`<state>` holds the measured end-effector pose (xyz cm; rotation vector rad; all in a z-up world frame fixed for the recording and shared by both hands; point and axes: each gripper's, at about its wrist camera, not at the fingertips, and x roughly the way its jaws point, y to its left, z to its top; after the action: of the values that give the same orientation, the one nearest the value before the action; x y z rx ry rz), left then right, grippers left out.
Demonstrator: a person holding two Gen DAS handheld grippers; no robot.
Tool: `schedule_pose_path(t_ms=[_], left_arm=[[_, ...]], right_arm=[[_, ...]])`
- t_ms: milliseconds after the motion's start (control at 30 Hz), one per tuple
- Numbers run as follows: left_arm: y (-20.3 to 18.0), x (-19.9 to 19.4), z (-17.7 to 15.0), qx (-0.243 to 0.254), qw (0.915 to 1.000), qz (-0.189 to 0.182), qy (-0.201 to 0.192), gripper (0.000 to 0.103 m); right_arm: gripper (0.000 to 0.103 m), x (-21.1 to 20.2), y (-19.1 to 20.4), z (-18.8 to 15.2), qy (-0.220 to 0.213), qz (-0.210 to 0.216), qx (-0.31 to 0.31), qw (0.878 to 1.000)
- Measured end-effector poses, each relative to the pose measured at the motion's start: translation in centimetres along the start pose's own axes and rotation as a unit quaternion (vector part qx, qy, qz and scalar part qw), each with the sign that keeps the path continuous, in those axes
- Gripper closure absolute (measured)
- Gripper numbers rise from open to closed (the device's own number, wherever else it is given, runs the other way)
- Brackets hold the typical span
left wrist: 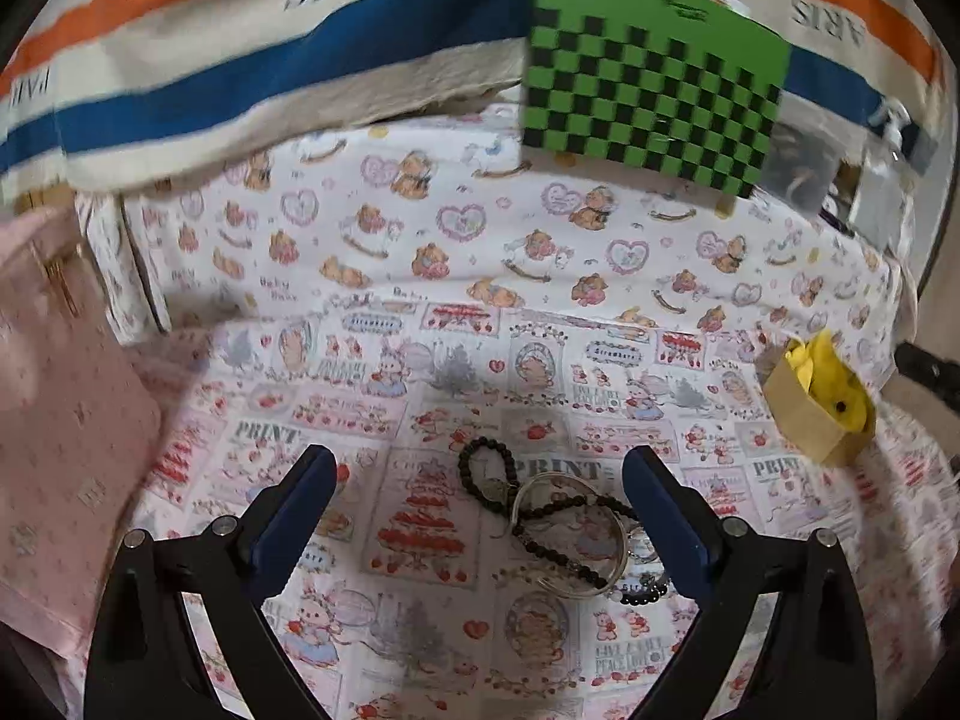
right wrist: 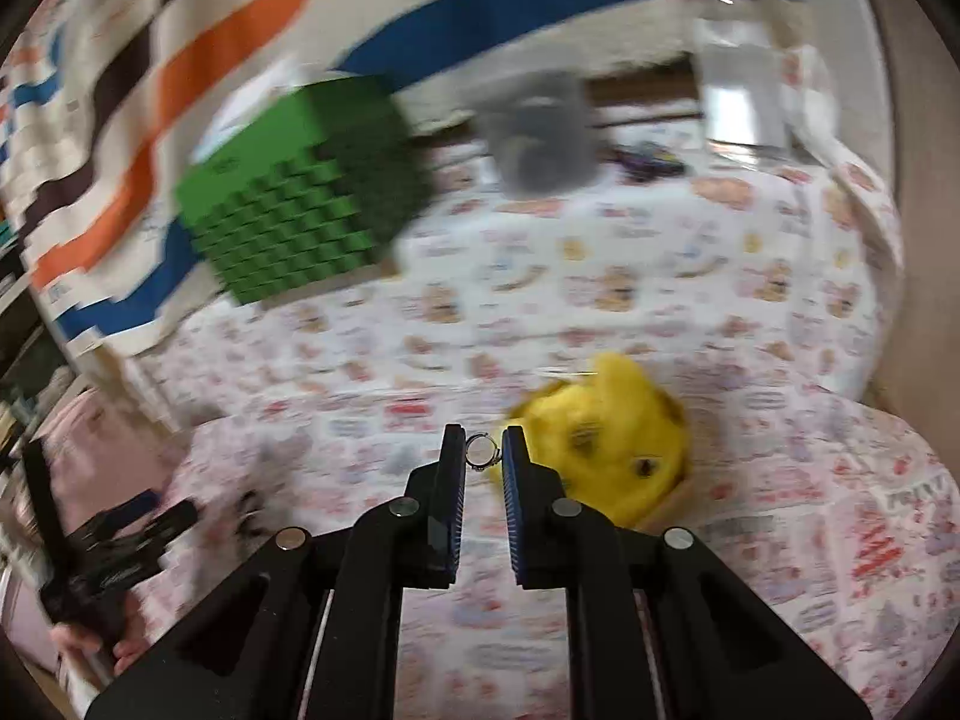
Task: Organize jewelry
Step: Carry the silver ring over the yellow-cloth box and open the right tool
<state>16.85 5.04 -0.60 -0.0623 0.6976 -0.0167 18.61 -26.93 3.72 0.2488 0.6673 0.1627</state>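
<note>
The right gripper (right wrist: 483, 450) pinches a small silver ring (right wrist: 480, 452) between nearly closed jaws above the printed cloth (right wrist: 600, 300), beside the yellow plush (right wrist: 606, 444), while the left gripper (left wrist: 480, 474) hangs wide open, empty, over the black bead bracelets (left wrist: 540, 516).

We find the tangle of black bead bracelets and silver metal bangles (left wrist: 558, 534) on the printed bedsheet (left wrist: 420, 300), before the green-and-black chequered box (left wrist: 648, 84). The tan cardboard box holding a yellow plush toy (left wrist: 822, 396) sits right of the tangle.
</note>
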Motion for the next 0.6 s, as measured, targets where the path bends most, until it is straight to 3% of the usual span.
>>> schedule_pose_path(t_ms=[133,300,367,500,600], left_arm=[[-0.5,0.5,-0.5,0.006,0.9992,-0.029,0.027,0.022],[-1.1,0.3,-0.7,0.015,0.9989,-0.036,0.024,0.037],[-1.1,0.3,-1.0,0.009,0.9980,-0.045,0.044,0.042],[-1.7,-0.6,-1.0,0.000,0.9861,-0.132,0.101,0.054],[-2.5,-0.6,-0.3,-0.002,0.9819,-0.142,0.125,0.062]], right_arm=[[0.091,1.2,-2.1,0.2,0.014,-0.032,0.017,0.999],[0.091,2.2,-2.7,0.0,0.026,-0.057,0.019,0.998],[0.083,2.6,-2.7,-0.1,0.028,-0.076,0.021,0.997],[0.080,2.7,-2.8,-0.1,0.042,-0.047,0.039,0.997],[0.077,2.1,-2.4,-0.1,0.036,-0.041,0.035,0.998]])
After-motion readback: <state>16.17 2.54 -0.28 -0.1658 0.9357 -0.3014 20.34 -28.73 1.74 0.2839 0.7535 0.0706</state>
